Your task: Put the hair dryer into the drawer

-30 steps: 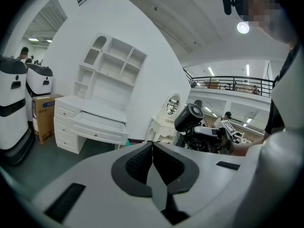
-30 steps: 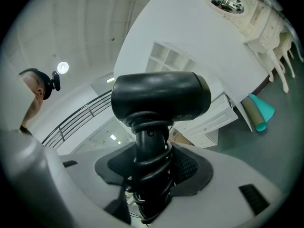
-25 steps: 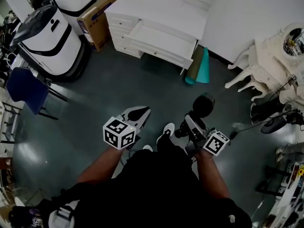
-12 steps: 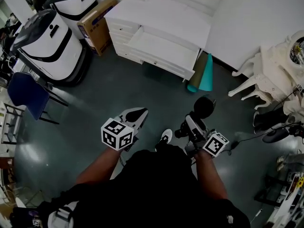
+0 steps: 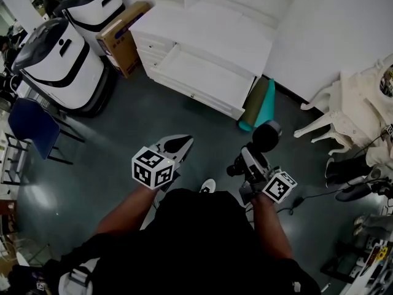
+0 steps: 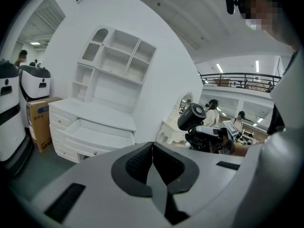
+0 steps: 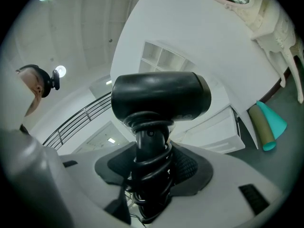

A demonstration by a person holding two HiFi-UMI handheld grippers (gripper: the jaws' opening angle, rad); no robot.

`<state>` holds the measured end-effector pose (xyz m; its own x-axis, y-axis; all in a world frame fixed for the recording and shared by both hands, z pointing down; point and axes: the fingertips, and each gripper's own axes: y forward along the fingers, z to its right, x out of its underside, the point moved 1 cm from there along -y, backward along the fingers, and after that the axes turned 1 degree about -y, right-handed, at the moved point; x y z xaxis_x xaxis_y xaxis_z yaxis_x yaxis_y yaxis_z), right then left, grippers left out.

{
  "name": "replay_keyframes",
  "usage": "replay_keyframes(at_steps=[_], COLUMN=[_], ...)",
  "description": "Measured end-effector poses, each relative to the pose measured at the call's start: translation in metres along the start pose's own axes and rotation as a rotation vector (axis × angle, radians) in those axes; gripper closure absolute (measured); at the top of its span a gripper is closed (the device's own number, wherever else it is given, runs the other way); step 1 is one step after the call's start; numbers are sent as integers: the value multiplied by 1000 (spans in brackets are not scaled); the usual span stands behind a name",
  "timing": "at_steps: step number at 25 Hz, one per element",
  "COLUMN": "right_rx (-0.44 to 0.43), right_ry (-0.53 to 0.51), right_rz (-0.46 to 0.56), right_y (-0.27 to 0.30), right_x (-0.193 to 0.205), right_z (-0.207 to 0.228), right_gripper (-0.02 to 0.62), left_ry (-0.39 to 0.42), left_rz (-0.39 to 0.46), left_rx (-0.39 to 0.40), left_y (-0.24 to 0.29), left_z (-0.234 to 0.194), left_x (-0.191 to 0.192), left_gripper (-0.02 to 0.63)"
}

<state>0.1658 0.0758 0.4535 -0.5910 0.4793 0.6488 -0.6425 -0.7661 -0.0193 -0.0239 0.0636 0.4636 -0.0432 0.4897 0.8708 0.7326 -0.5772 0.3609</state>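
A black hair dryer [image 5: 263, 137] [image 7: 160, 99] with its cord wound round the handle stands upright in my right gripper [image 5: 249, 163] [image 7: 151, 167], which is shut on the handle. It also shows in the left gripper view as the hair dryer [image 6: 192, 117] at the right. My left gripper [image 5: 174, 147] [image 6: 153, 163] is shut with nothing in it. Ahead stands a white dresser [image 5: 209, 29] [image 6: 88, 110] with one open drawer [image 5: 202, 75] [image 6: 97, 132] [image 7: 218, 129] pulled out. Both grippers hang over the dark floor, well short of the drawer.
Two white-and-black machines [image 5: 58, 57] and a cardboard box [image 5: 123, 32] stand left of the dresser. Rolled teal and brown mats [image 5: 259, 103] lean at its right end. A blue chair [image 5: 31, 125] is at the left, white ornate furniture [image 5: 356, 115] at the right.
The dresser and open drawer sit lower and slightly larger in the head view, so I have come a little closer. Both grippers hold the same pose.
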Motion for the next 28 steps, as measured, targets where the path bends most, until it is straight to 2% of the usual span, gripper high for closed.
replay_keyframes(at_steps=[7,15,21,28], right_rx=[7,27,51,97], right_ry=[5,51,56,50], right_rz=[-22,-26,-17,-9], right_y=[5,9,13,36], right_x=[-28,-29,-35,-52], right_z=[40,66,84,105], right_gripper=[359,359,358,359], left_ry=[-4,-24,-22,-4], left_rz=[-5,-82,-111,-106], left_rx=[-13,-33,-16,26], left_y=[47,63,88,120], left_z=[-2,-10,-20,-42], left_x=[-14,-1,-6,-31], left_gripper=[595,595,595,595])
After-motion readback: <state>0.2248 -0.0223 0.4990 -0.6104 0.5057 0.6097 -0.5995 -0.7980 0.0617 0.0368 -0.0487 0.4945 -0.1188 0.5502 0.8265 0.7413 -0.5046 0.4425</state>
